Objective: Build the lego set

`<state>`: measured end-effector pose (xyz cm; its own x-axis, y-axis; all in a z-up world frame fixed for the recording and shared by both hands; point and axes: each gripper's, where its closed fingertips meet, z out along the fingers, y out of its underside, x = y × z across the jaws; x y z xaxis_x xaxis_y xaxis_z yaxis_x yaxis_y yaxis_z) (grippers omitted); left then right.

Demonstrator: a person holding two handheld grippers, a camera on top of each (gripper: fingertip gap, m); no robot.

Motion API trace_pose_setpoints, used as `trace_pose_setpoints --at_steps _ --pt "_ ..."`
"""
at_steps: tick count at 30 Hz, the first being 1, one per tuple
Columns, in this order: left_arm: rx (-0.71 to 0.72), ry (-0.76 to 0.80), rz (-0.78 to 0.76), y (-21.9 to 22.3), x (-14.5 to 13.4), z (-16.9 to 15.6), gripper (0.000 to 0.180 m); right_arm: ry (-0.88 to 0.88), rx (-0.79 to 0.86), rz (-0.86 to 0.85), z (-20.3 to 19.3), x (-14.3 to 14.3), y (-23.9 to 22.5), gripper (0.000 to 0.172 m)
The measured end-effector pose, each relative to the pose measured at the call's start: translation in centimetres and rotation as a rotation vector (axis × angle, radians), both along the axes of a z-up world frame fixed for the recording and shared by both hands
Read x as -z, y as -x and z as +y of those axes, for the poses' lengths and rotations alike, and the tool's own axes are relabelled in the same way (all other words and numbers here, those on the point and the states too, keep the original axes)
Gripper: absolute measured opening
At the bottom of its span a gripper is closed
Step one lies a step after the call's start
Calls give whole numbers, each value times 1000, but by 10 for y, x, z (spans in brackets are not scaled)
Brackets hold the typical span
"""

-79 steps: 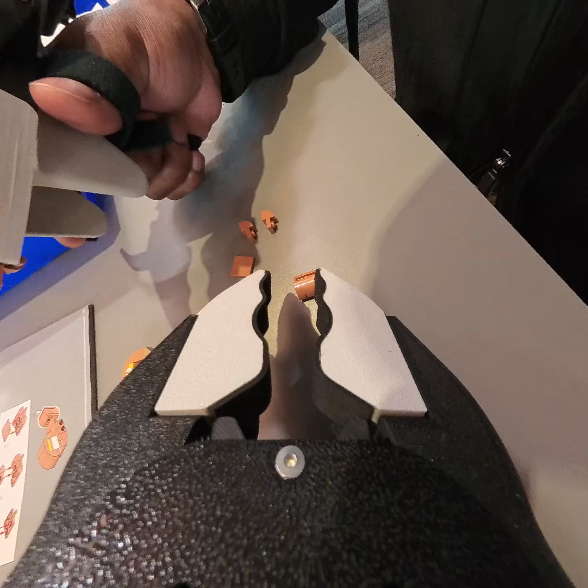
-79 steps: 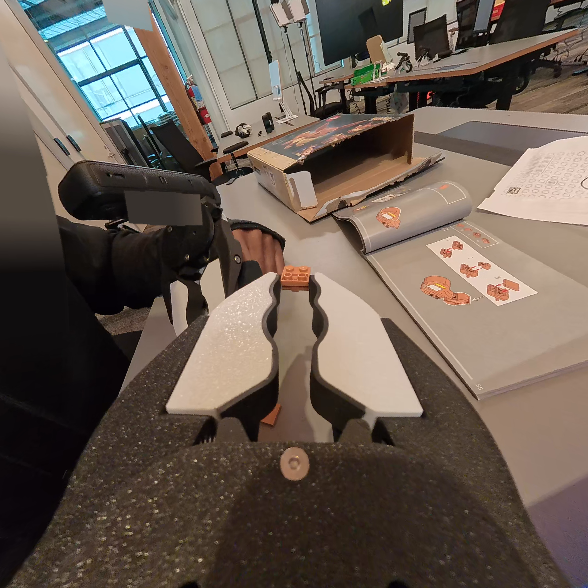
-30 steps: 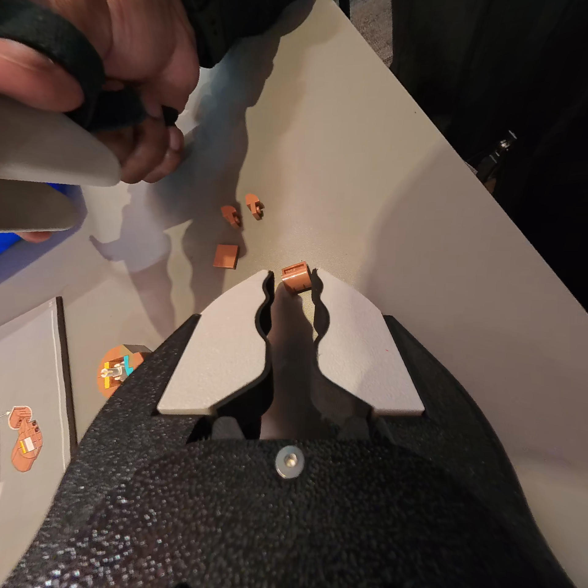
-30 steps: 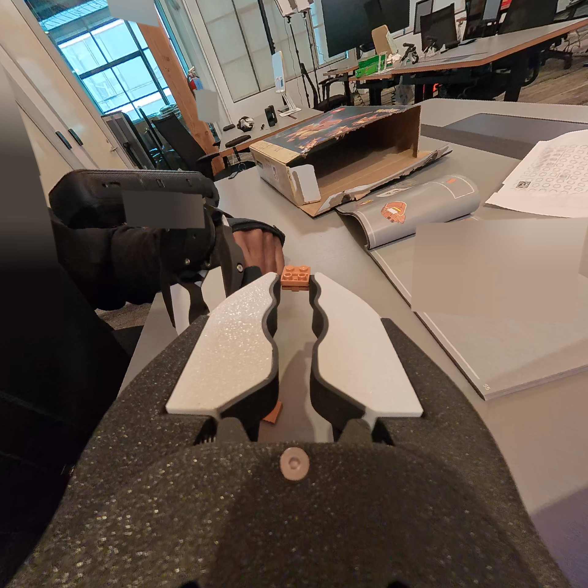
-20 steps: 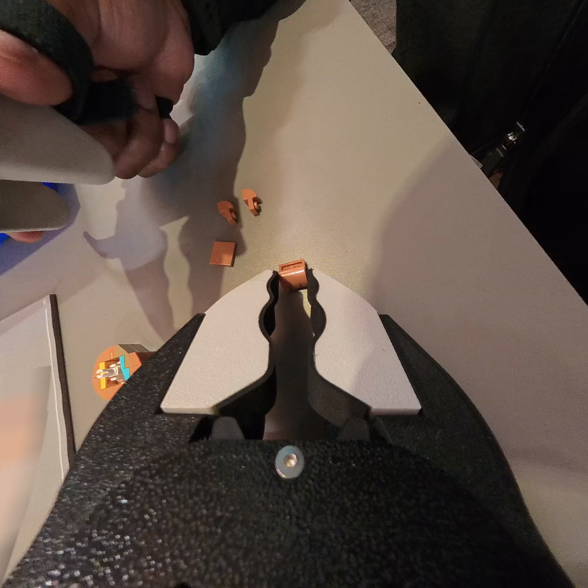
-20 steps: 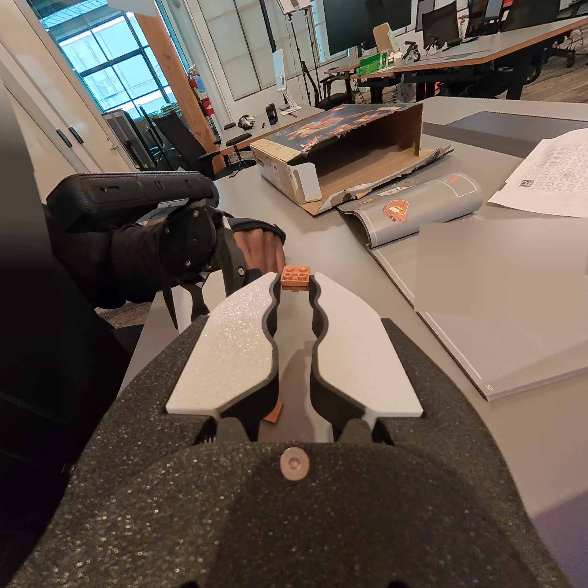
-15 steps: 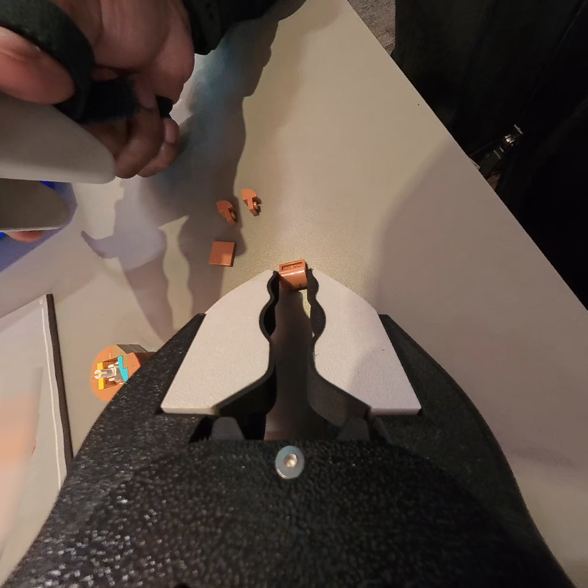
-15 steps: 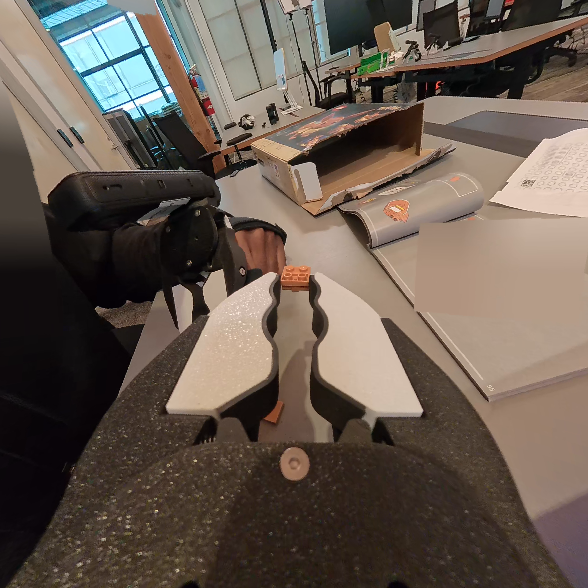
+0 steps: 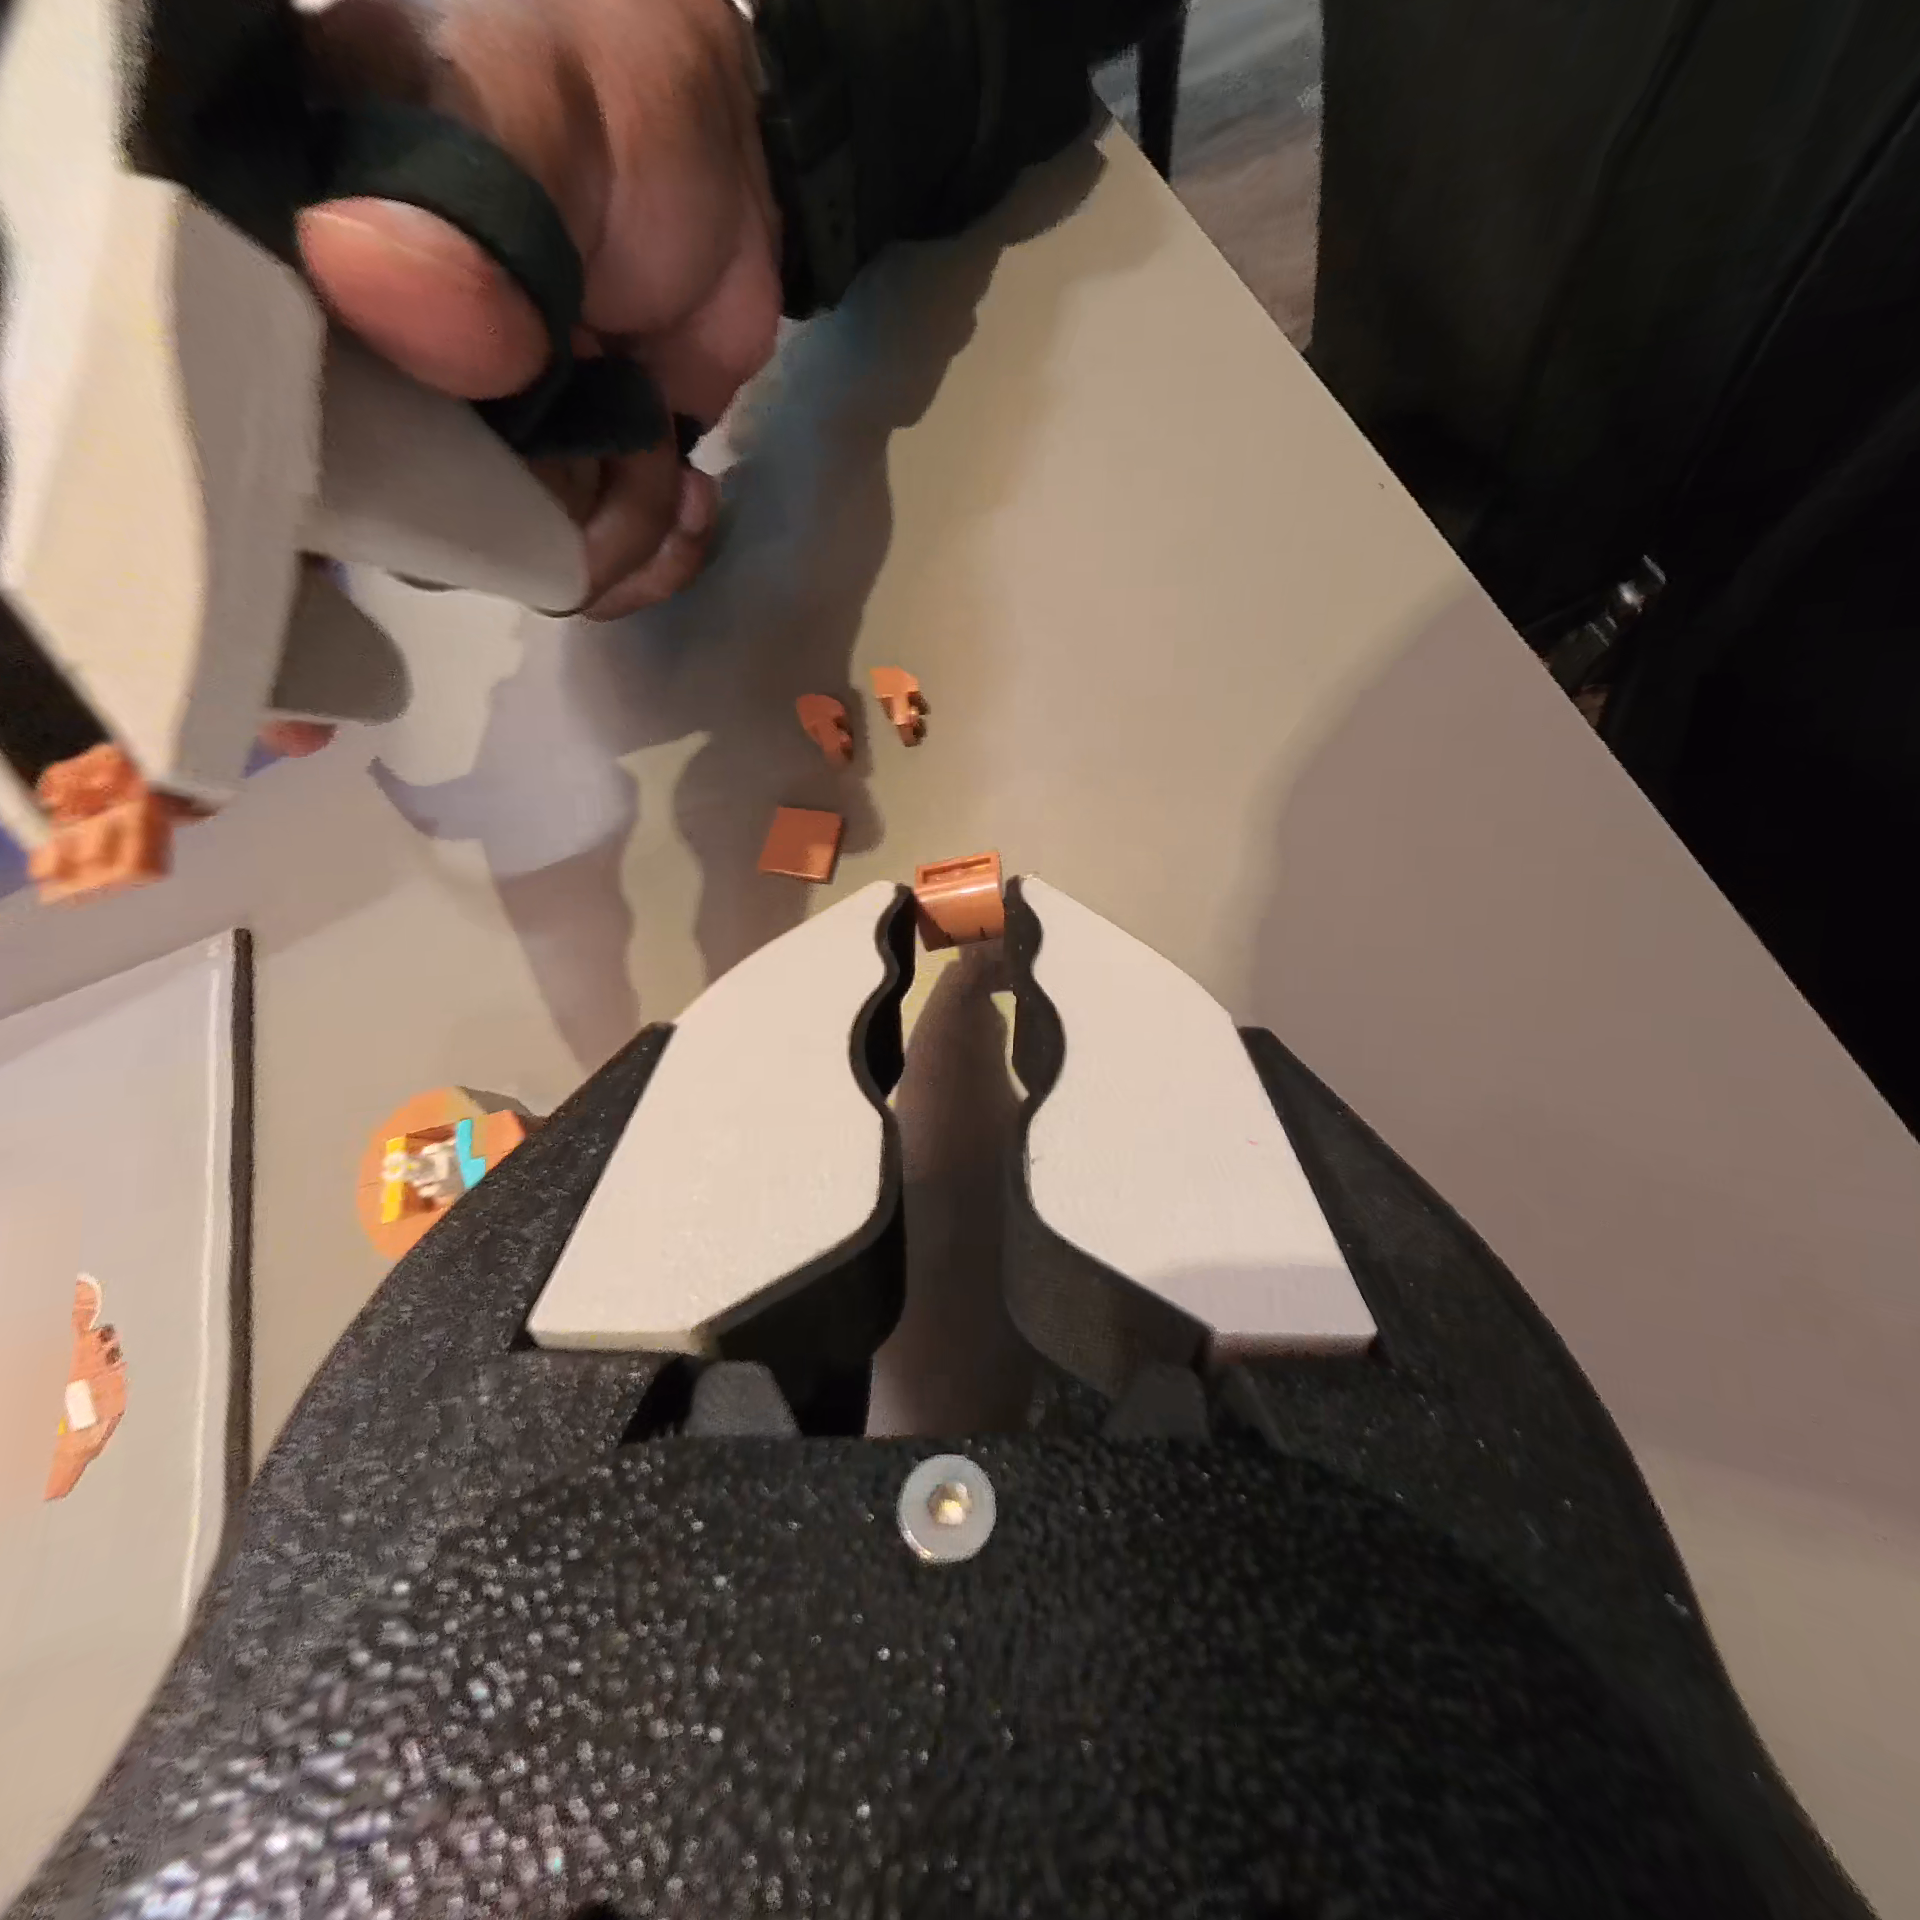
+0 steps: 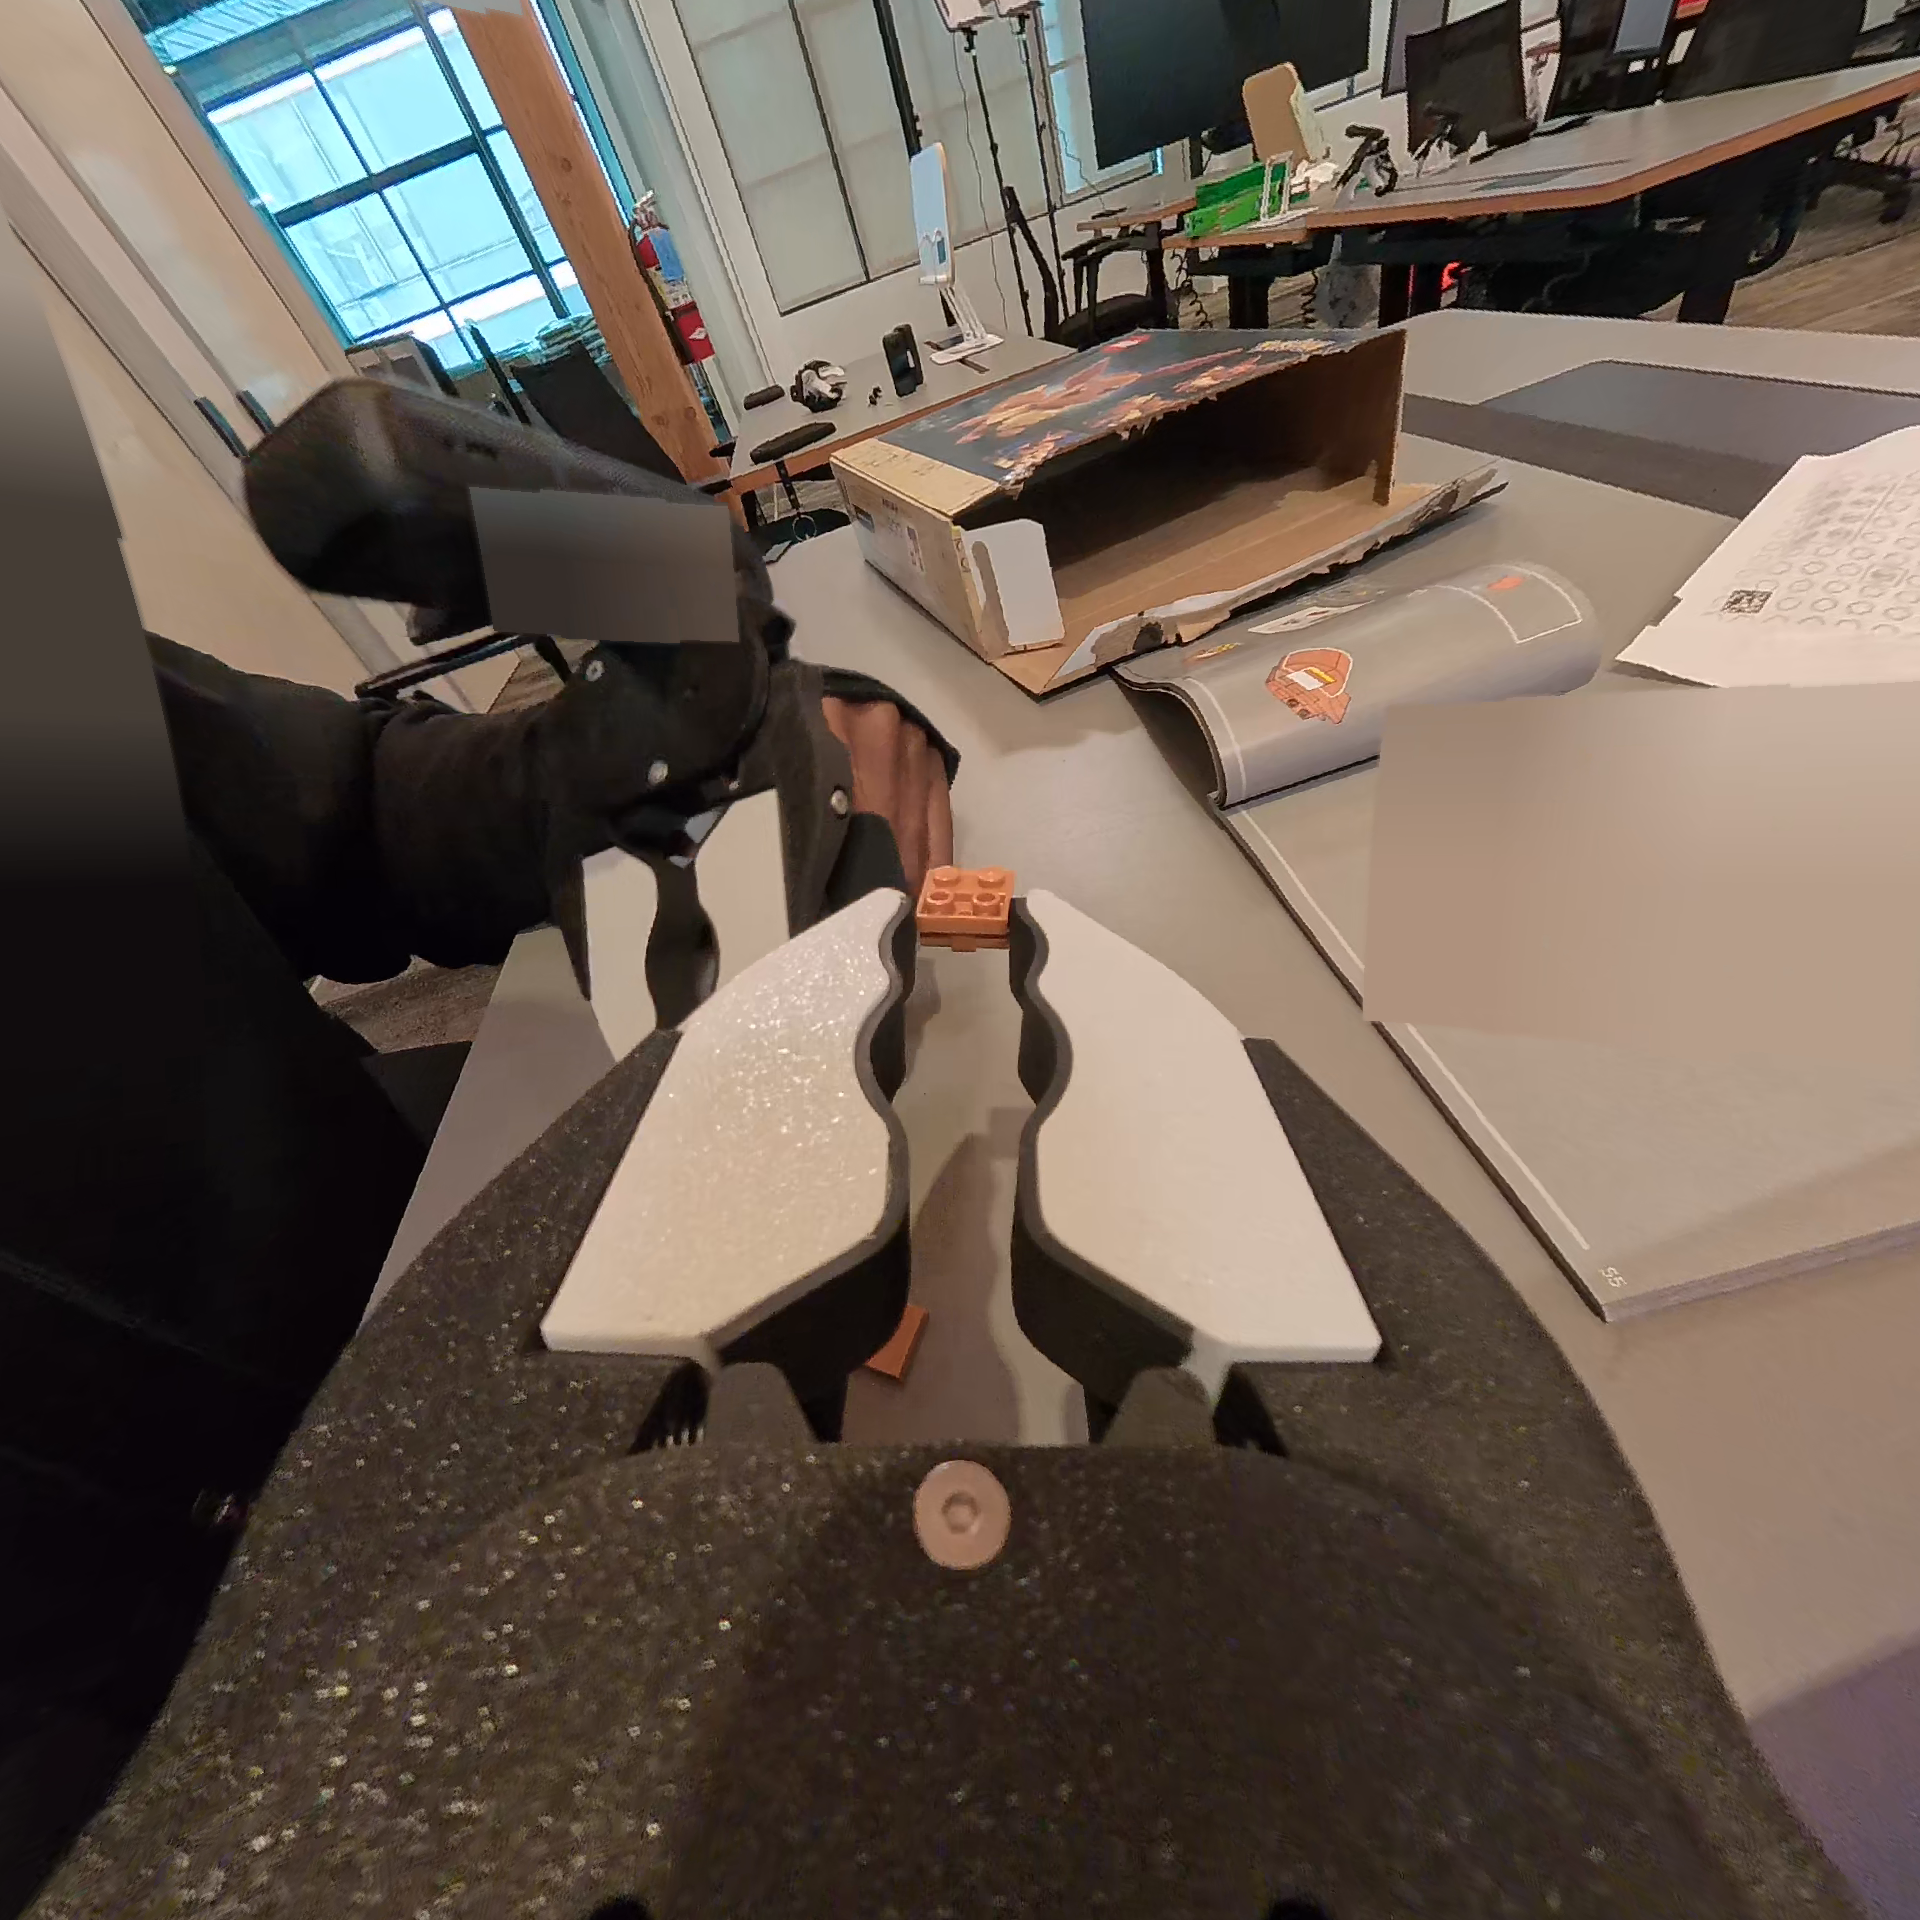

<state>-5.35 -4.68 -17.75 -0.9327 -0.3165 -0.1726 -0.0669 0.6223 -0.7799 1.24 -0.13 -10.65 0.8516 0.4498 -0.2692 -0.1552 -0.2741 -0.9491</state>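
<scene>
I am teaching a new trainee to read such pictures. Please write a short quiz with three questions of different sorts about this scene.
1. True or false: the left gripper holds a blue brick.
2. What lies open on the table beside the torn cardboard box? A) a booklet B) a laptop C) a towel
3. Fill in: the right gripper grips a studded ____ piece.

Key: 1. False: its fingers press a curved brown brick. 2. A, the booklet. 3. Orange.

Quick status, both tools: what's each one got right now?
Left tool: closed on a small brown brick.
Right tool: closed on a studded orange brick.
</scene>
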Motion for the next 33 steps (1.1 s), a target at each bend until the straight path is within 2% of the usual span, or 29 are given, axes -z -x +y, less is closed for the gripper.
trace_pose_setpoints --at_steps 6,9,14,19,28,33 --pt "-145 174 39 -18 -24 22 16 -20 -36 -15 -2 0 3 16" --pt "-229 263 68 -27 -36 38 16 -7 -110 -44 -6 5 12 17" --pt "-330 298 111 -34 -38 61 16 36 -251 -233 -15 29 41 17" --pt "-350 287 134 -35 -33 62 16 156 -242 -422 -16 55 47 17" --pt "-359 338 233 -35 -26 56 16 350 -321 -532 -28 86 50 17" --pt "-360 339 250 -35 -24 54 16 369 -328 -595 -30 94 50 17"
